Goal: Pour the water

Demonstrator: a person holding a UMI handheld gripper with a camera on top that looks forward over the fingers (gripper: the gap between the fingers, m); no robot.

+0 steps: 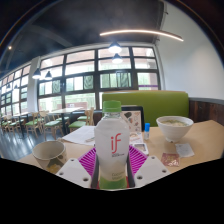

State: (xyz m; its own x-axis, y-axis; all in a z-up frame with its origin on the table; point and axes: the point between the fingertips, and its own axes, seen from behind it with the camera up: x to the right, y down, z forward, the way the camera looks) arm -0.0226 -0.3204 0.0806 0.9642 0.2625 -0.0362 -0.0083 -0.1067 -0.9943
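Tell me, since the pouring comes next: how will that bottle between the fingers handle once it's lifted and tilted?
The bottle looks like thin clear plastic, so it may flex under a hard squeeze. It is tall and narrow, so probably tippy if nudged. The gripper has its pink pads at the labelled middle, which should limit slipping.

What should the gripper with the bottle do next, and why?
Probably lift and swing toward the small bowl. The capped water bottle stands between the gripper jaws, pink pads at both its sides, apparently gripped. The larger white bowl seems to hold something already. The cap may need removing first.
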